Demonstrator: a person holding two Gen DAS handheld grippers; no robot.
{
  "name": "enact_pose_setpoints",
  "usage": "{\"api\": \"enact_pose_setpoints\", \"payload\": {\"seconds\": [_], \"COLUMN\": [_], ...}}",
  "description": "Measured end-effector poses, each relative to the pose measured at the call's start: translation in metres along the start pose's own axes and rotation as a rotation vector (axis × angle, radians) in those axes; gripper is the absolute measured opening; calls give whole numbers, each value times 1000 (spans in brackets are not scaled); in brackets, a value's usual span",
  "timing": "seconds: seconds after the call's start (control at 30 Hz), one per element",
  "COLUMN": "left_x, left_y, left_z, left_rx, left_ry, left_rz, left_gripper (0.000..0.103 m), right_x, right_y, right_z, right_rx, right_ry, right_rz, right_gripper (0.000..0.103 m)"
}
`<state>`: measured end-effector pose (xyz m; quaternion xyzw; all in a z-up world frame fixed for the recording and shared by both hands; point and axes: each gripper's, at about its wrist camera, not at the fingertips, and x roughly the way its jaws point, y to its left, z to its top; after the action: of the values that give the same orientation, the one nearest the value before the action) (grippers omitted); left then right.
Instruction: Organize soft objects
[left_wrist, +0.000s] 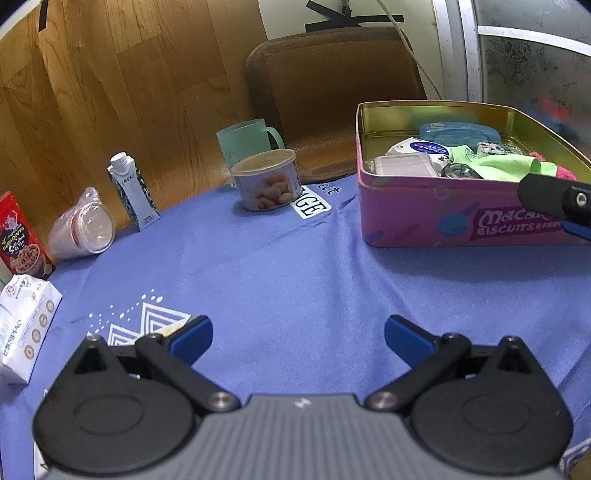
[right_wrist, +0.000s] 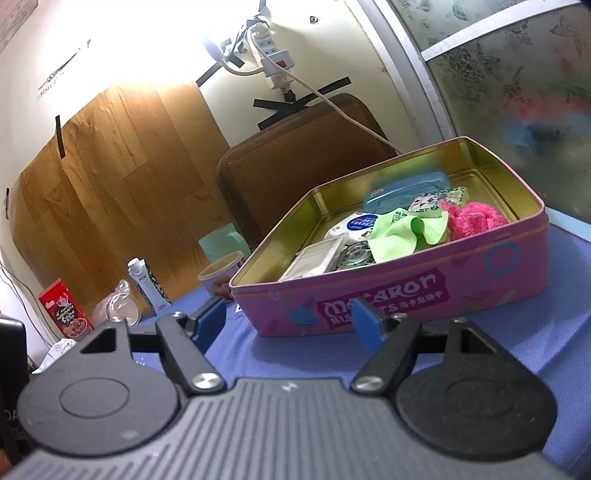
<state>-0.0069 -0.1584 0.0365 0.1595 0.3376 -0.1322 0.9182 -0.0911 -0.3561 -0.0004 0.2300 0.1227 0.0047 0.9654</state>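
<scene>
While spread empty: left tool, right tool. Between picks; green cloth already in biscuit tin. Next: tissue pack, reach called for.

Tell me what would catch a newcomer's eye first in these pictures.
The pink biscuit tin stands open on the blue cloth, with a green cloth and a fluffy pink item among the things piled inside. Across the table, a round can stands before a mint mug.
</scene>
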Motion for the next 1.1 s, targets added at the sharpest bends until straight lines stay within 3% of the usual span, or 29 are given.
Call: {"api": "enact_pose_setpoints", "payload": {"seconds": [0.77,1.1], "left_x": [-5,-13], "left_y": [-3,-2], "left_z": [-1,2], "left_rx": [4,2], "left_ry": [36,17], "left_rz": [-24,-31], "left_gripper": [103,103], "right_x": [-2,-1], "right_y": [-4,1], "right_z": [1,0], "right_rx": [10,-1], "right_ry": [-1,-1], "right_rz": [-8,-11], "right_gripper": [83,84]}}
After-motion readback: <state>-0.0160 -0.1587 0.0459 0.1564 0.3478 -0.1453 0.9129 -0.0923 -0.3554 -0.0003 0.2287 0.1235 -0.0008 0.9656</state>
